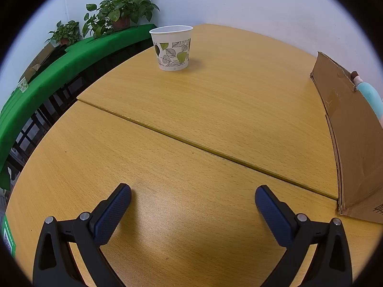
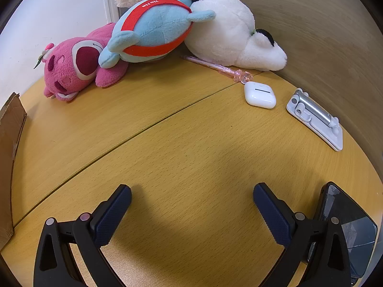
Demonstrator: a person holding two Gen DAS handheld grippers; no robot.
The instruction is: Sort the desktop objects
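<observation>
My left gripper is open and empty over the wooden table. A leaf-print paper cup stands upright far ahead of it. My right gripper is open and empty. Ahead of it lie a pink plush bear, a blue plush with a red band and a white plush. A pink pen, a white earbud case and a folded white phone stand lie to the right. A black phone lies beside the right finger.
A cardboard box stands at the table's right edge in the left wrist view and shows at the left edge of the right wrist view. A green-covered shelf with potted plants runs behind. A wooden partition borders the right.
</observation>
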